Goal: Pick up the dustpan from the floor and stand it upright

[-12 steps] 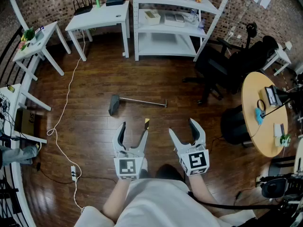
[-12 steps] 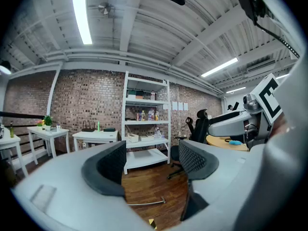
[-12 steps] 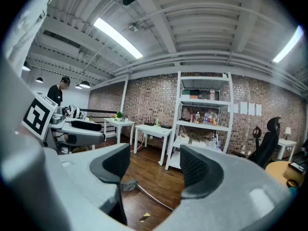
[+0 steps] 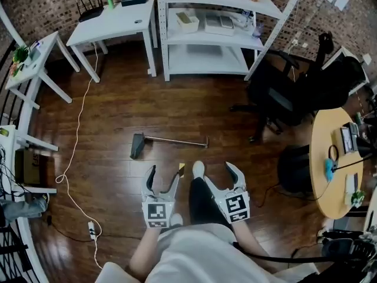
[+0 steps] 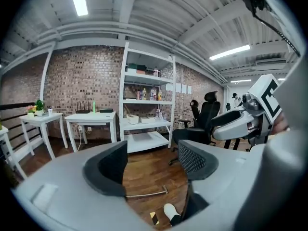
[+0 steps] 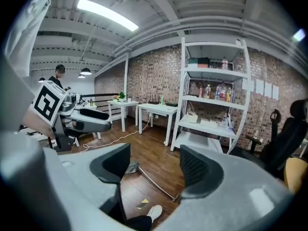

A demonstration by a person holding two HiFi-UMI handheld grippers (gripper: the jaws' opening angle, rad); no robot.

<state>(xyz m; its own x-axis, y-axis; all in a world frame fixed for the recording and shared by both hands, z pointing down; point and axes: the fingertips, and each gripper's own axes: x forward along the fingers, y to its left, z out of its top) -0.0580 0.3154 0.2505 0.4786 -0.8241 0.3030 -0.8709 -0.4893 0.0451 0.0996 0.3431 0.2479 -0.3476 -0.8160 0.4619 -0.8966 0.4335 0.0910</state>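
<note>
Plainly, both pairs of fingers stand apart with nothing between them. The left gripper [image 4: 164, 173] and the right gripper [image 4: 220, 175] are carried side by side above the floor [image 4: 118, 111], tilted only a little downward. A white shoe [image 4: 198, 169] is seen between the two pairs of fingers, and a small yellow scrap [image 4: 182, 168] lies just beside the inner fingertip of the left pair.

The dustpan [image 4: 139, 146] lies flat ahead of all four fingertips and apart from them. Its dark pan end is ahead and to the left of the left fingers. Its thin handle runs rightward and ends ahead of the inner finger of the right pair. The approach is judged to be the step in hand.

For a sound pick, one gripper should probably be brought down and pitched more steeply. Its open fingers should be set across the handle, not along it, and closed near the pan end so the long handle is not left to swing. The step forward should be kept short of the handle.

What the yellow scrap is cannot be told. In the left gripper view the pan end is covered by the left finger, so only the handle's far end shows through the gap. The pan's shape and its joint with the handle are lost against the dark boards. The floor beneath the person's body is hidden.
</note>
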